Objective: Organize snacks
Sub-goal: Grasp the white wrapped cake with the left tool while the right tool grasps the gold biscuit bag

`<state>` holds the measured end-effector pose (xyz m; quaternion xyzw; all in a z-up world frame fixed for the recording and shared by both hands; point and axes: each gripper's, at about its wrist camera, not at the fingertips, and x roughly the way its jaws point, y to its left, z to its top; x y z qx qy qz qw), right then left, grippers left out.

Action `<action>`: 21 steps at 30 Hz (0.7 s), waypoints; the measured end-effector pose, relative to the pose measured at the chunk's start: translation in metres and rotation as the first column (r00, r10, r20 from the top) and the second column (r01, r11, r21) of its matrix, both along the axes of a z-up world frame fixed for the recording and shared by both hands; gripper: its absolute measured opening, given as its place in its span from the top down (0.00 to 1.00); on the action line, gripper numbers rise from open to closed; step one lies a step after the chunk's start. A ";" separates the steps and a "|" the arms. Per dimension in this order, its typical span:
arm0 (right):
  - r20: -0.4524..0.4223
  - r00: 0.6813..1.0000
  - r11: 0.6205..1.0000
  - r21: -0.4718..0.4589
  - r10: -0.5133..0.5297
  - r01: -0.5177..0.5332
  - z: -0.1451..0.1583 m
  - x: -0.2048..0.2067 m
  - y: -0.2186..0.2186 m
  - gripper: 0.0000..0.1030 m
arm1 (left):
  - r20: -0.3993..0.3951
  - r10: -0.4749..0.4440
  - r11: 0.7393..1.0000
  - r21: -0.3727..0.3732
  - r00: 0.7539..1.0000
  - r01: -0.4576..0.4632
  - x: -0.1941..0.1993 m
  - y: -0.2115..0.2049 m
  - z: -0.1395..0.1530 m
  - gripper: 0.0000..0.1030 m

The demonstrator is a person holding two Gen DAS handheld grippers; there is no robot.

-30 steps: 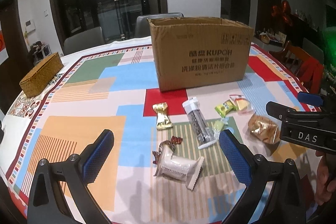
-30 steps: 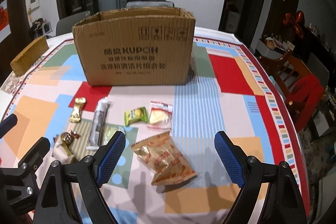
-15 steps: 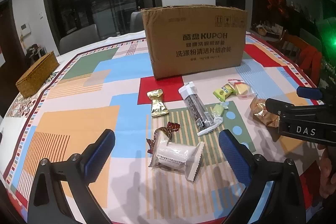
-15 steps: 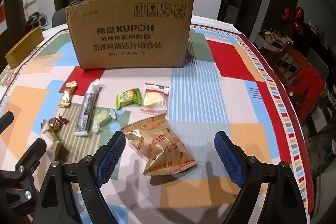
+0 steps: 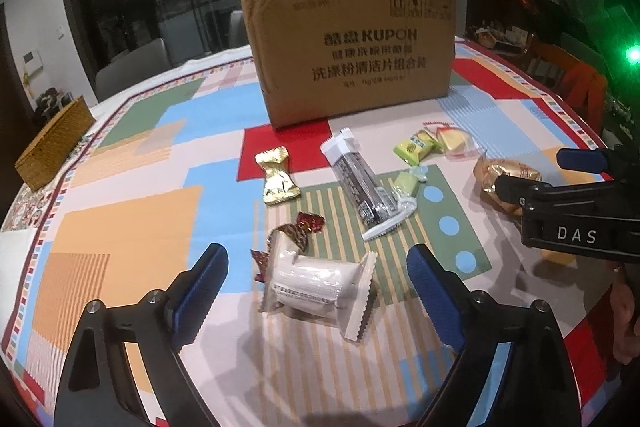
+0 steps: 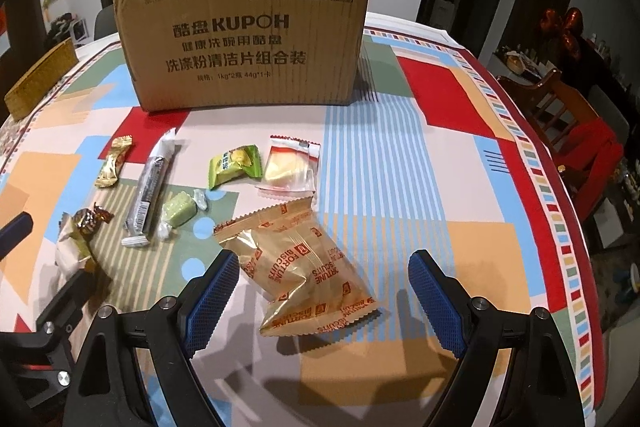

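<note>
the left claw [image 5: 316,283] stands wide over the white wrapped snack roll [image 5: 316,285], its blue pads to either side of the pack and not touching it; its jaws have just been closing a little, with that roll between them. the right claw [image 6: 318,291] is also wide and bare, straddling the gold fortune biscuits bag [image 6: 304,263], which lies flat on the surface [image 6: 400,167] with its near end between the pads.

the roll looks light and fairly firm in a crinkled film with serrated end seals; it would likely take a squeeze across its round middle, while the flat seals would bend and slip. a brown twist-wrapped candy [image 5: 296,233] lies against its far left end and may get dragged along. the biscuits bag looks puffed, slick and very light, and its contents probably crack easily, so a gentle pinch at the crimped edge or a soft hold across the body seems safest.

further out lie a gold foil candy [image 5: 276,177], a long dark stick pack [image 5: 362,187], small green sweets and a clear packet, then the open kupoh cardboard box [image 6: 244,39], likely where they go.
</note>
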<state>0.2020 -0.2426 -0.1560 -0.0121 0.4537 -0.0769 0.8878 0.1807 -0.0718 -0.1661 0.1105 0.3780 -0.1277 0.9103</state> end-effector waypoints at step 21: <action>-0.041 0.999 1.000 0.027 0.009 -0.008 -0.016 0.009 0.002 0.19 | -0.111 -0.023 1.000 0.004 0.994 0.023 0.014 -0.004 -0.024 0.42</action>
